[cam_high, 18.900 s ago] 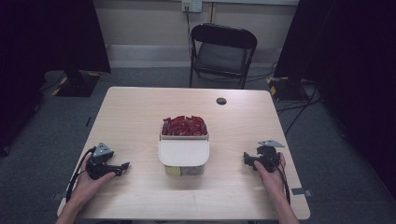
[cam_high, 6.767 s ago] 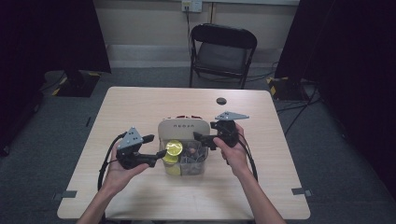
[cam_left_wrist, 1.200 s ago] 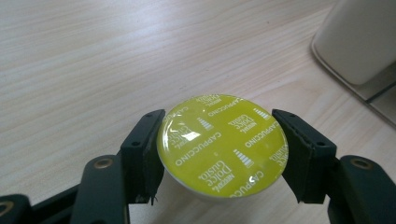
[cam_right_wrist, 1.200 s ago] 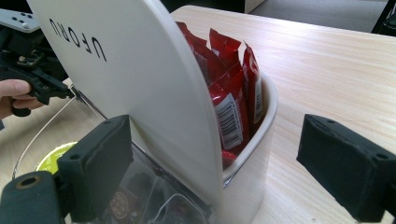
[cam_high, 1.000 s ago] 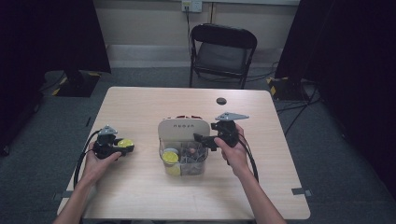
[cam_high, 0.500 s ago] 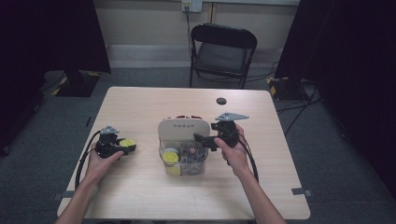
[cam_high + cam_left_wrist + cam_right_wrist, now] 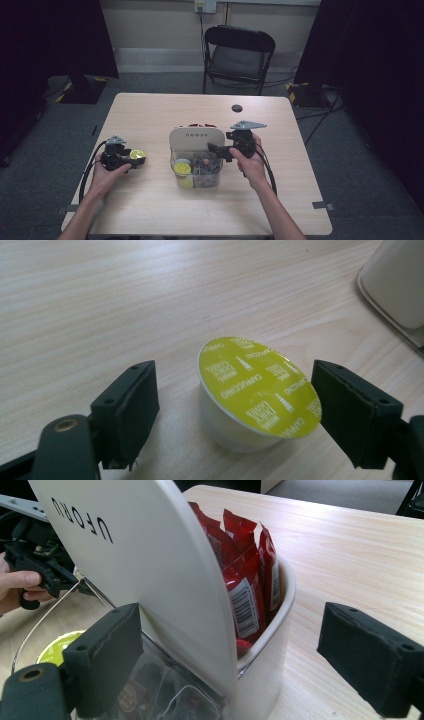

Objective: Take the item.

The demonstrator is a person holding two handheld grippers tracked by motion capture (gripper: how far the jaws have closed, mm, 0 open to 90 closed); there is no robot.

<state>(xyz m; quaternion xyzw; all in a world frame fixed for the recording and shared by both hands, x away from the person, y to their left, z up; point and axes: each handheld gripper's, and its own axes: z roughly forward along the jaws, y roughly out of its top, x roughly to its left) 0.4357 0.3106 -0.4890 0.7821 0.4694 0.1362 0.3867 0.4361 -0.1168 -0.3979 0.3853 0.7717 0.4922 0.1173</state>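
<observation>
The yellow-lidded coffee capsule [image 7: 257,390] sits on the table [image 7: 150,210] well left of the container [image 7: 196,167], foil up and tilted slightly. It lies between my left gripper [image 7: 235,425] jaws, which stand spread with a gap on either side. My right gripper [image 7: 250,665], also spread, straddles the container's raised white lid [image 7: 150,560], beside the red packets [image 7: 245,575].
</observation>
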